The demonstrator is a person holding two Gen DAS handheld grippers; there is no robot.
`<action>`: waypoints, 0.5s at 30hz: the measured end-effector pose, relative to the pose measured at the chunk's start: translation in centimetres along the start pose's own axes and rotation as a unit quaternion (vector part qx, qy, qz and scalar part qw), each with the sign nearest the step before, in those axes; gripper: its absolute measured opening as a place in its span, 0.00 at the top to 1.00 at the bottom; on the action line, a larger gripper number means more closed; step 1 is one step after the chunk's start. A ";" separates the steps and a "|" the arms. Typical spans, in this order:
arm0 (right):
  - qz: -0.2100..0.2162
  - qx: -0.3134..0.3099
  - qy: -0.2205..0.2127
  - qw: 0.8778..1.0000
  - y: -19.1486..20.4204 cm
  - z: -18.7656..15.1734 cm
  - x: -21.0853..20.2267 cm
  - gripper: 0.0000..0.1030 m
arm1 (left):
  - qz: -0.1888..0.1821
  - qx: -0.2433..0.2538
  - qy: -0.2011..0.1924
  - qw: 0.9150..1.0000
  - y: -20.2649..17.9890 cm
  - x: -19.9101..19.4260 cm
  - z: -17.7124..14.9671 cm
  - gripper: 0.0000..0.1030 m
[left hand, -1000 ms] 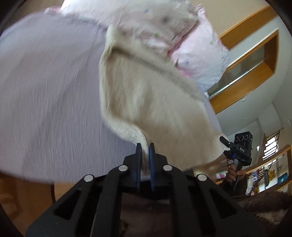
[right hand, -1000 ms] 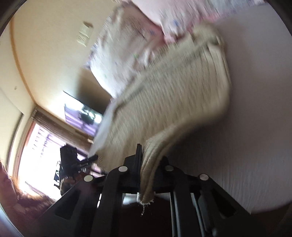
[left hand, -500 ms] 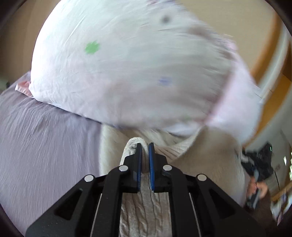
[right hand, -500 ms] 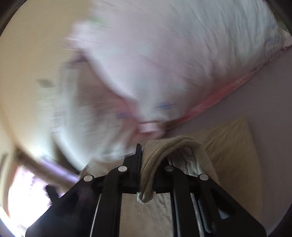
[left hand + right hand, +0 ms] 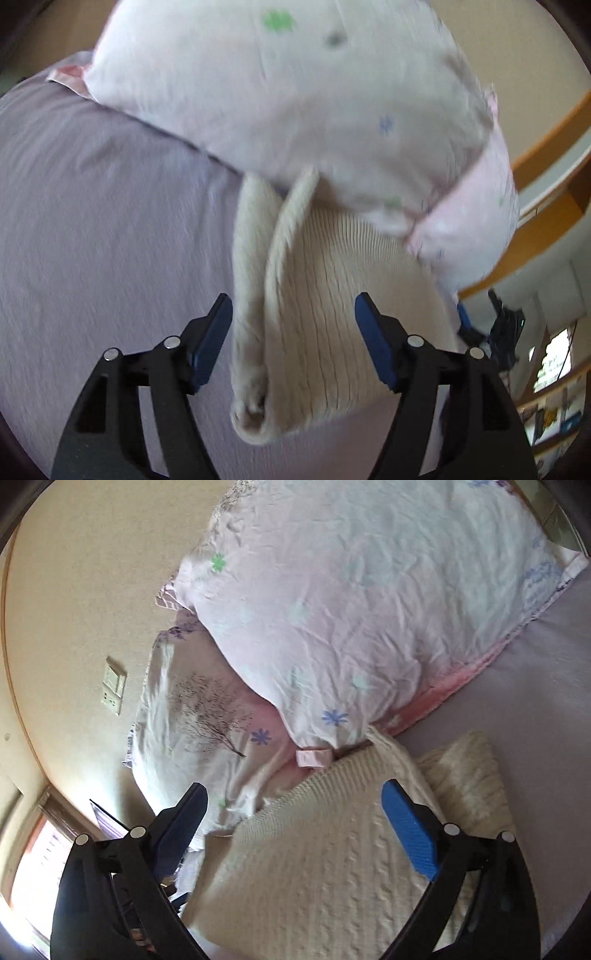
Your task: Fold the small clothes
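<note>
A cream cable-knit sweater (image 5: 325, 306) lies folded on the lilac bed sheet (image 5: 103, 229), its far edge tucked against a pillow. My left gripper (image 5: 293, 332) is open, its blue pads astride the sweater's rolled left fold without gripping it. In the right wrist view the same sweater (image 5: 325, 871) lies under my right gripper (image 5: 295, 827), which is open and holds nothing. A sleeve or folded layer (image 5: 465, 775) sticks out to the right.
A large pale pink flowered pillow (image 5: 295, 96) lies just behind the sweater; it also shows in the right wrist view (image 5: 362, 605), over a second printed pillow (image 5: 195, 716). A beige wall with a switch plate (image 5: 112, 690) stands behind. A window glows at lower left.
Both grippers, shut on the sweater's edge, carried it over towards the pillows, then opened and let it go. The sweater now lies doubled on the bed.
</note>
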State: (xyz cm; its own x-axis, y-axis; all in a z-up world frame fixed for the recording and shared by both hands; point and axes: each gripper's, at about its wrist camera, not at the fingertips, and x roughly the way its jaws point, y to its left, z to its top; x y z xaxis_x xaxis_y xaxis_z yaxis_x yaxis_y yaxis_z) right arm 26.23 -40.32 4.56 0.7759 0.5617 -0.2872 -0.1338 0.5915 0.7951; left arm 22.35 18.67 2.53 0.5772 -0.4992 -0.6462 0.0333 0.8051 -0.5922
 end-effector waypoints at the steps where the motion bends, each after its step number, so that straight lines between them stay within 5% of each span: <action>1: -0.004 0.005 0.004 1.000 -0.2 -0.3 0.2 0.06 | 0.018 0.012 0.007 1.000 -0.5 0.6 -0.2 0.33; 4: -0.002 0.020 0.021 1.000 -0.4 -0.4 1.1 0.06 | 0.062 0.012 0.020 0.998 -1.2 2.9 0.2 0.33; 7: 0.009 0.006 0.008 1.000 -0.1 -0.4 1.4 0.06 | 0.062 -0.003 0.007 0.998 -0.9 4.0 1.1 0.36; 9: 0.013 0.004 0.006 1.000 0.0 -0.5 1.1 0.06 | 0.061 -0.023 0.000 0.998 -0.1 4.6 2.1 0.52; 10: 0.011 0.004 0.008 1.000 0.0 -0.4 1.2 0.06 | 0.051 -0.039 0.004 0.998 0.4 4.9 2.5 0.60; 11: 0.010 0.005 0.011 1.000 -0.1 -0.4 1.2 0.06 | 0.040 -0.073 0.006 0.996 1.3 5.3 2.8 0.78; 15: 0.017 0.013 0.011 1.000 -0.4 -0.1 0.6 0.06 | -0.051 -0.168 0.016 0.984 3.1 5.1 3.1 0.87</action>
State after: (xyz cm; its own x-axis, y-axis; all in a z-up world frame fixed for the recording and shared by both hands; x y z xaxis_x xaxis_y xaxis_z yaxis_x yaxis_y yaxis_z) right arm 26.65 -40.13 4.00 0.7571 0.5942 -0.2714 -0.1437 0.5568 0.8181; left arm 27.88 19.66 -1.13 0.5589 -0.5854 -0.5873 -0.1859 0.6018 -0.7767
